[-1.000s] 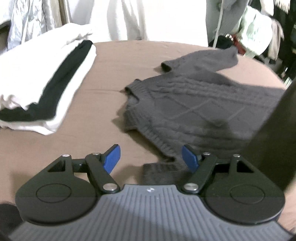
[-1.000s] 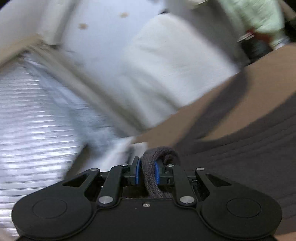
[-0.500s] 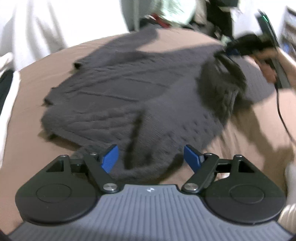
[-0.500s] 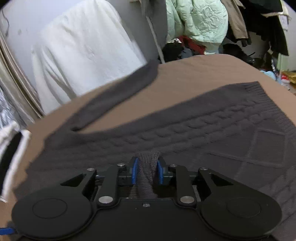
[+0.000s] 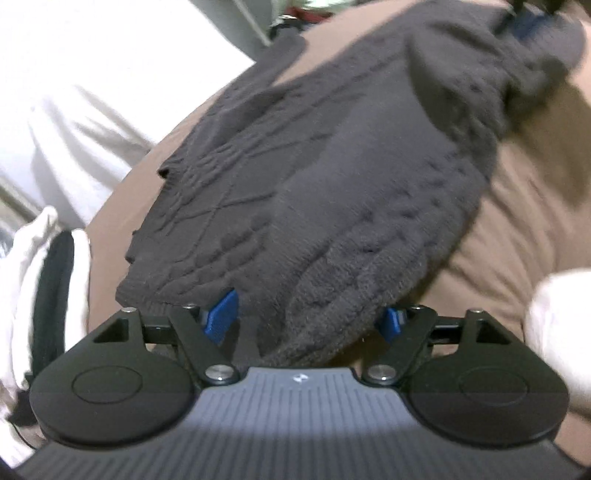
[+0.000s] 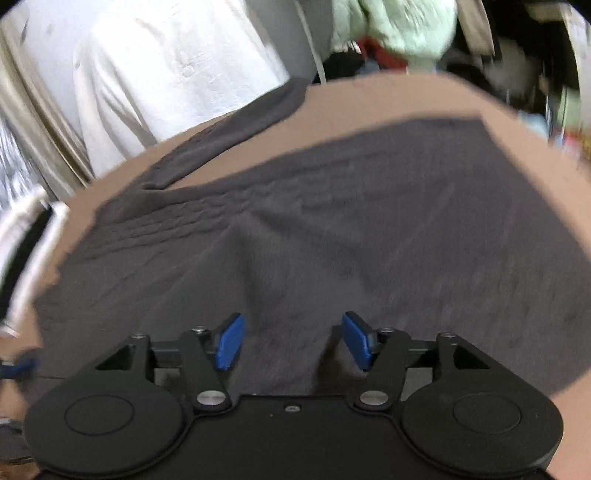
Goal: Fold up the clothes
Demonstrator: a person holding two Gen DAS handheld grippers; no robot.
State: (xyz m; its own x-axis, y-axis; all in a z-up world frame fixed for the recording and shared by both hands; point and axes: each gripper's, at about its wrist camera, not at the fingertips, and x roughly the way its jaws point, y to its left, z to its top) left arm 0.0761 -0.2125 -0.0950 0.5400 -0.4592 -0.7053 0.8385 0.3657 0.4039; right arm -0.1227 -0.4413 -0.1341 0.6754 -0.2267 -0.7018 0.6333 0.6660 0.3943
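A dark grey cable-knit sweater (image 5: 332,177) lies spread on a brown bed (image 5: 517,206). My left gripper (image 5: 306,321) is open, its blue pads wide apart, with a fold of the sweater's near edge lying between them. My right gripper (image 6: 293,341) is open and empty, just above the sweater (image 6: 332,236), which lies flat with one sleeve (image 6: 236,129) stretched out at the far left. The right gripper also shows blurred at the far end of the sweater in the left wrist view (image 5: 524,18).
A stack of folded white and black clothes (image 5: 48,273) lies at the left of the bed and also shows in the right wrist view (image 6: 26,236). White fabric (image 6: 166,66) hangs behind the bed. Piled clothes (image 6: 399,26) sit beyond the far edge.
My right gripper has opened and let go of the sweater fold it held. My left gripper has moved forward, so the sweater's near edge now lies between its open pads.
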